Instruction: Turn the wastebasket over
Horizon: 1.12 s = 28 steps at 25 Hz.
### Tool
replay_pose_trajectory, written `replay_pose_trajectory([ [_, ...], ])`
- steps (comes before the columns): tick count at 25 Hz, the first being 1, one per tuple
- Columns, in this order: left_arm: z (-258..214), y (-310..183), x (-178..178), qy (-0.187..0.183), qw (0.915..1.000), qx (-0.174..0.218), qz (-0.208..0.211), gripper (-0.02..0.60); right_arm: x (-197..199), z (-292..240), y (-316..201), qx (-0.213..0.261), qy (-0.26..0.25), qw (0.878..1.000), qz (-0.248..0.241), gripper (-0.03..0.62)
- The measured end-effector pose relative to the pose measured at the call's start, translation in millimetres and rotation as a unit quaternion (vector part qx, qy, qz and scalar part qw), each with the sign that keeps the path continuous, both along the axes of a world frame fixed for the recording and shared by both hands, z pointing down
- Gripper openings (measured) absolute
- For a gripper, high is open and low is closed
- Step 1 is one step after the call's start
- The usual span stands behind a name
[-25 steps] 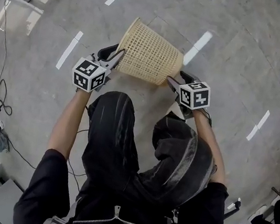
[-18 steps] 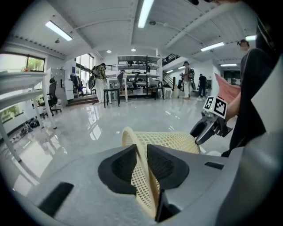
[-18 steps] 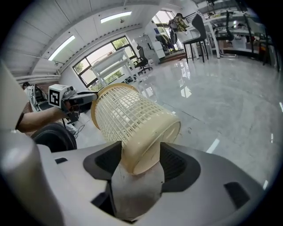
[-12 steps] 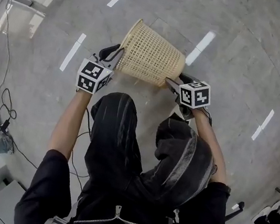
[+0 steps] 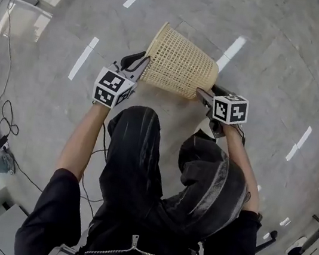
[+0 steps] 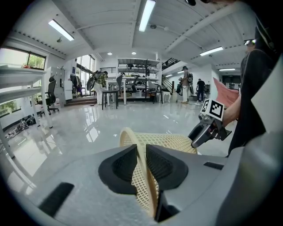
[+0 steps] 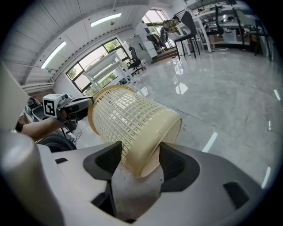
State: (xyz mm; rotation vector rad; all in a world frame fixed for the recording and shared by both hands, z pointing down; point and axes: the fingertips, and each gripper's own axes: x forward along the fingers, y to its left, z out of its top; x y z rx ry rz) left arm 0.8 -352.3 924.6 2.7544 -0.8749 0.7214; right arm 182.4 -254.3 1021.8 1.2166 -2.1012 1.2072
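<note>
So the basket (image 5: 180, 60) is lying on its side, held between the two tongs out in front of the person's knees (image 5: 134, 150), and from the right gripper view it looks to be up off the grey floor (image 5: 270, 45), not resting on it. Wide open end points up and to the left in the head view, the narrower closed bottom down to the right. Left tongs (image 5: 138, 64) are pinched on the rim at the open end: in the left gripper view the jaws sit nearly together, one pad inside the basket and one outside, with just the thin mesh wall squeezed between them. Right tongs (image 5: 203, 95) have the other end. Those jaws stand a good bit wider and are closed around the bottom edge, one pad against the mesh side and the other against the base. Each marker cube (image 5: 113, 88) sits just behind its tongs. There are white stripes (image 5: 231, 47) on the floor past the basket.
</note>
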Motion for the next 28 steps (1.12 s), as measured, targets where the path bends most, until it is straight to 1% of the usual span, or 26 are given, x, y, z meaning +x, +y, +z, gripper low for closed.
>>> replay_pose_trajectory([
  [6, -2, 5, 36, 0.033, 0.9992, -0.003, 0.022, 0.063, 43, -18, -1, 0.007, 0.023, 0.999, 0.042, 0.256],
  [12, -3, 10, 75, 0.051, 0.9973, -0.005, 0.052, 0.071, 89, -51, -2, 0.041, 0.067, 0.994, 0.075, 0.256],
  [16, -2, 11, 91, 0.056, 0.9959, -0.012, 0.069, 0.074, 113, -80, -10, 0.076, 0.083, 0.988, 0.103, 0.256],
  [19, 9, 17, 97, 0.048, 0.9950, -0.029, 0.083, 0.083, 127, -112, -25, 0.124, 0.098, 0.979, 0.130, 0.255],
  [21, 22, 22, 97, 0.040, 0.9945, -0.043, 0.087, 0.094, 128, -130, -33, 0.152, 0.122, 0.973, 0.123, 0.253],
  [24, 34, 21, 88, 0.044, 0.9947, -0.060, 0.071, 0.097, 115, -141, -42, 0.166, 0.172, 0.968, 0.076, 0.250],
  [26, 38, 21, 81, 0.043, 0.9948, -0.066, 0.064, 0.103, 106, -144, -44, 0.177, 0.210, 0.960, 0.048, 0.230],
  [28, 45, 21, 72, 0.034, 0.9950, -0.072, 0.060, 0.107, 94, -149, -49, 0.192, 0.224, 0.955, 0.032, 0.224],
])
